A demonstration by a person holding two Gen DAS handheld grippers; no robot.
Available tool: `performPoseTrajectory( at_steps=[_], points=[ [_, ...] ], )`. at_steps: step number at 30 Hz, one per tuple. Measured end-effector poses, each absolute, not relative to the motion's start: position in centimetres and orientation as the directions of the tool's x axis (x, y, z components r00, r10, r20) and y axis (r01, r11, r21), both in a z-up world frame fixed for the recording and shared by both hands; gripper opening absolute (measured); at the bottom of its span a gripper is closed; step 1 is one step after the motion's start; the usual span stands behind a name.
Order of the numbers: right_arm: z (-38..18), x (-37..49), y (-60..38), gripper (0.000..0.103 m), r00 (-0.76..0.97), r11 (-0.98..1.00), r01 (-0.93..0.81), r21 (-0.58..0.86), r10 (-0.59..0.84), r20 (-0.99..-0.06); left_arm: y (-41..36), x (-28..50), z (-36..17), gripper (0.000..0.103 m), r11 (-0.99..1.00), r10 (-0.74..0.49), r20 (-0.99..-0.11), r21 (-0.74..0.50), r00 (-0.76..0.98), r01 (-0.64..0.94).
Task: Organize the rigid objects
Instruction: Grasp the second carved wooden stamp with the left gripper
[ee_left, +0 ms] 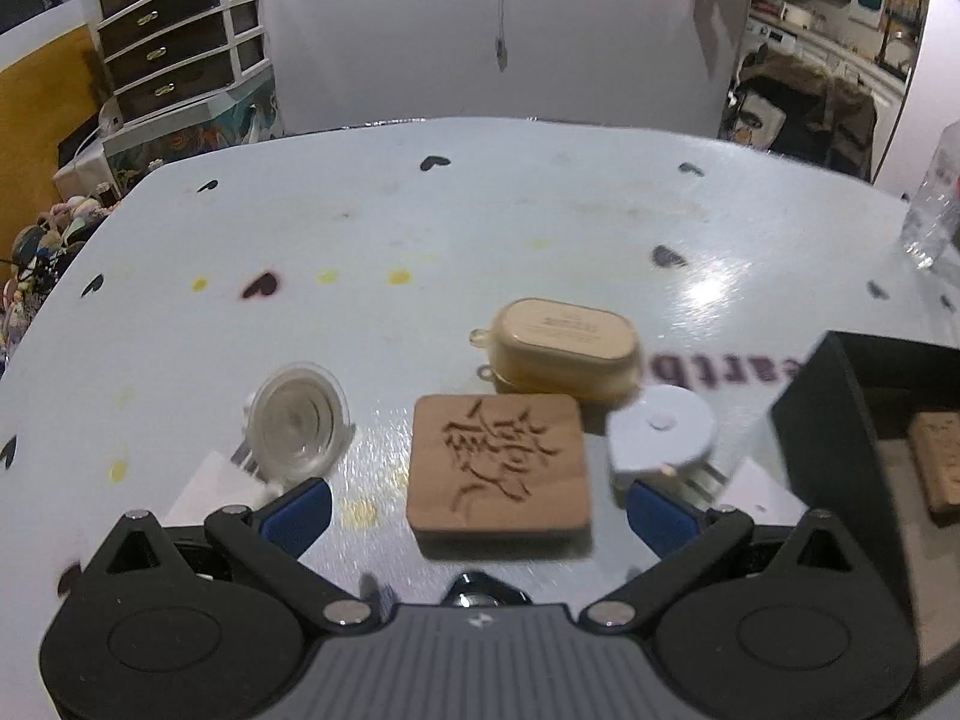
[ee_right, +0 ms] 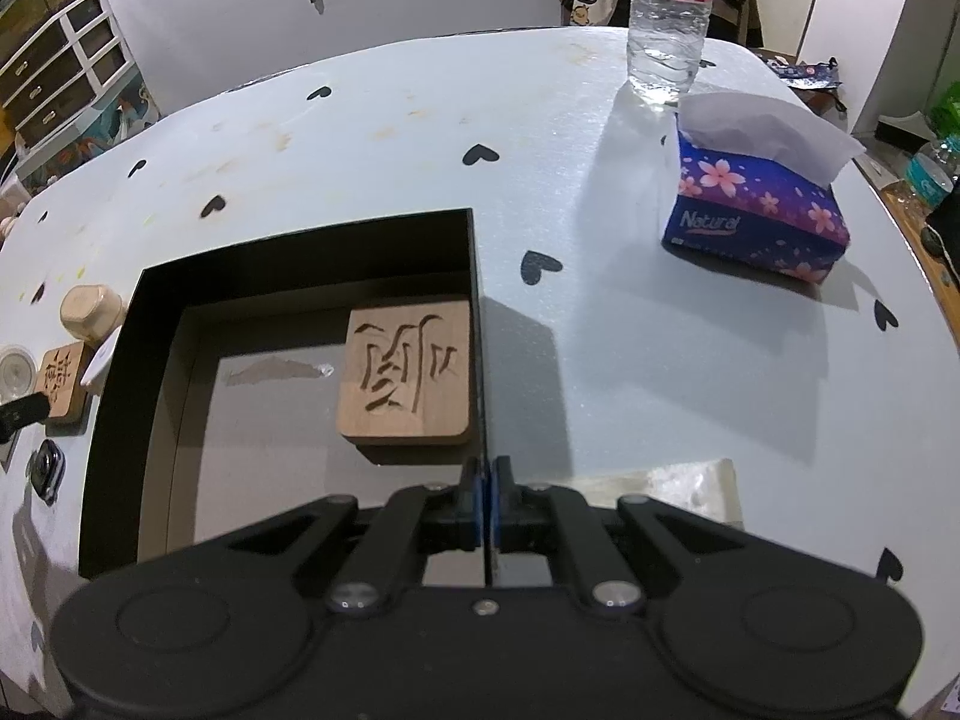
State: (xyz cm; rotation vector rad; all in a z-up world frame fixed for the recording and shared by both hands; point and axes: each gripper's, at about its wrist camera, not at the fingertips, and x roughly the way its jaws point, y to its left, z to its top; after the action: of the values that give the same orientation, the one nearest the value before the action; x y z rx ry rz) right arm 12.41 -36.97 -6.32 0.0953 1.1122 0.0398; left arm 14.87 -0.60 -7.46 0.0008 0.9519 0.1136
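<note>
In the left wrist view my left gripper (ee_left: 480, 507) is open, its blue fingertips either side of a carved wooden block (ee_left: 499, 471) on the table. Beyond it lie a beige oval case (ee_left: 564, 348), a clear round suction cup (ee_left: 299, 433) and a white round tape measure (ee_left: 660, 438). The black box (ee_left: 840, 414) stands at right. In the right wrist view my right gripper (ee_right: 485, 495) is shut on the right wall of the black box (ee_right: 480, 324). A second carved wooden block (ee_right: 408, 375) lies inside the box.
A water bottle (ee_right: 669, 18) and a purple tissue pack (ee_right: 756, 198) stand at the table's far right. A white drawer unit (ee_left: 180, 42) stands beyond the table's far left edge. The table (ee_right: 630, 330) has black heart marks.
</note>
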Motion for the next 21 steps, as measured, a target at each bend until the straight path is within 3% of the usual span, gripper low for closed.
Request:
performPoseTrajectory(
  at_steps=[11, 17, 19, 21],
  points=[
    [-6.3, 12.3, -37.0, 0.004, 0.443, 0.994, 0.041, 0.098, 0.07, -0.894, -0.8, 19.0, -9.5, 0.101, 0.992, 0.128, -0.839, 0.098, 0.529, -0.086],
    [-6.3, 12.4, -36.9, 0.004, 0.442, 0.994, 0.046, 0.096, 0.066, -0.895, -0.7, 19.2, -9.9, 0.085, 0.994, 0.098, -0.855, 0.063, 0.509, -0.085],
    [-6.3, 12.4, -36.9, 0.004, 0.442, 0.994, 0.045, 0.095, 0.065, -0.895, -0.8, 19.1, -9.9, 0.075, 0.996, 0.077, -0.859, 0.043, 0.505, -0.079],
    [-6.3, 12.4, -36.9, 0.004, 0.441, 0.995, 0.045, 0.094, 0.064, -0.895, -1.1, 18.8, -9.9, 0.075, 0.996, 0.084, -0.86, 0.051, 0.503, -0.079]
  ],
)
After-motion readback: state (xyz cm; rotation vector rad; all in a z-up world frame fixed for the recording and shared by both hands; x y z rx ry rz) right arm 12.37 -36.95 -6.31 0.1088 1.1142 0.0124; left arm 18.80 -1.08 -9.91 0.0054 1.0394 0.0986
